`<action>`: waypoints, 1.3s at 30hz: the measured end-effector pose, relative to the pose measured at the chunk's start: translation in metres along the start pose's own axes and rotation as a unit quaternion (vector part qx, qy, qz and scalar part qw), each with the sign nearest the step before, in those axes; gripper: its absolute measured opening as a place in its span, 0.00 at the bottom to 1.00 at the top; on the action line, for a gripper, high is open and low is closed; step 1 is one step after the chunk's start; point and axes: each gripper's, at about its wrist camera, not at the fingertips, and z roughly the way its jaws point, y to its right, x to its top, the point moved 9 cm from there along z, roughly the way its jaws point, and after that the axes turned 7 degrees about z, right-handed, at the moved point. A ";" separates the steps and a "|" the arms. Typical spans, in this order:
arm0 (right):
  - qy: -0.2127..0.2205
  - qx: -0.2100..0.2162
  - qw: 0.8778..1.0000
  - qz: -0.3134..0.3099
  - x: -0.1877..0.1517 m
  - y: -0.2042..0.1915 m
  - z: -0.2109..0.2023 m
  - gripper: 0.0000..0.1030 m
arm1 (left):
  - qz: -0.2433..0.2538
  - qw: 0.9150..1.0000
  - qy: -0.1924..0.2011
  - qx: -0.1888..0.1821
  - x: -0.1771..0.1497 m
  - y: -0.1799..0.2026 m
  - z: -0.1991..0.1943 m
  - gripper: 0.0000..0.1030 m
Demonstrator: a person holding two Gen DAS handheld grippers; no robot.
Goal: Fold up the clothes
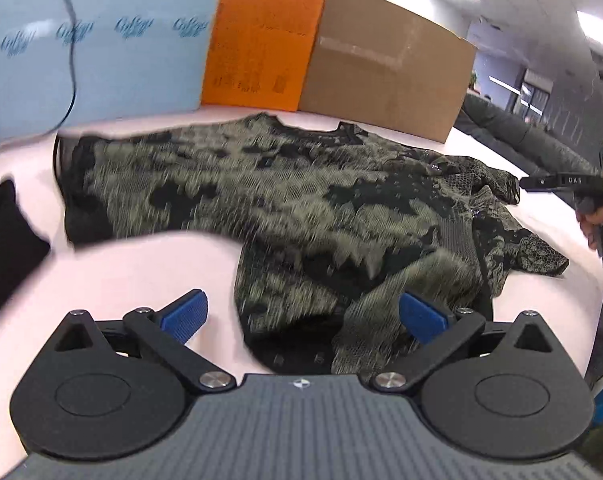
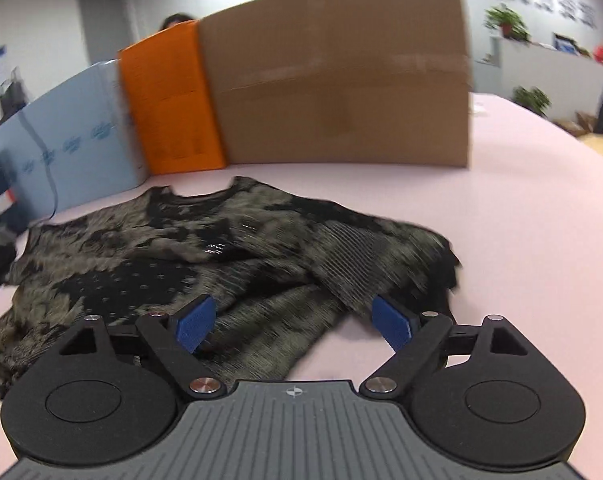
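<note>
A black and olive patterned shirt (image 1: pixel 285 200) lies crumpled on the pink table (image 1: pixel 133 268), collar toward the boxes. My left gripper (image 1: pixel 303 316) hovers open over its near hem, its blue pads (image 1: pixel 185 314) wide apart and not touching the cloth. In the right wrist view the same shirt (image 2: pixel 149 256) spreads to the left, with a bunched sleeve at the right. My right gripper (image 2: pixel 293 326) is open above that bunched fabric, nothing pinched between its pads (image 2: pixel 393 328). The left wrist view also catches the right gripper (image 1: pixel 557 182) at the shirt's far right edge, held by a hand (image 1: pixel 593 220).
A pale blue panel (image 1: pixel 101 40), an orange box (image 1: pixel 261 36) and a brown cardboard box (image 1: pixel 385 64) stand along the back of the table. A dark object (image 1: pixel 5 236) sits at the left edge. Bare pink table (image 2: pixel 521 220) stretches right of the shirt.
</note>
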 end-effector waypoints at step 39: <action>-0.063 0.138 0.953 -0.262 0.143 -0.052 0.264 0.03 | 0.177 0.984 -0.013 0.022 0.175 -0.108 0.295 0.02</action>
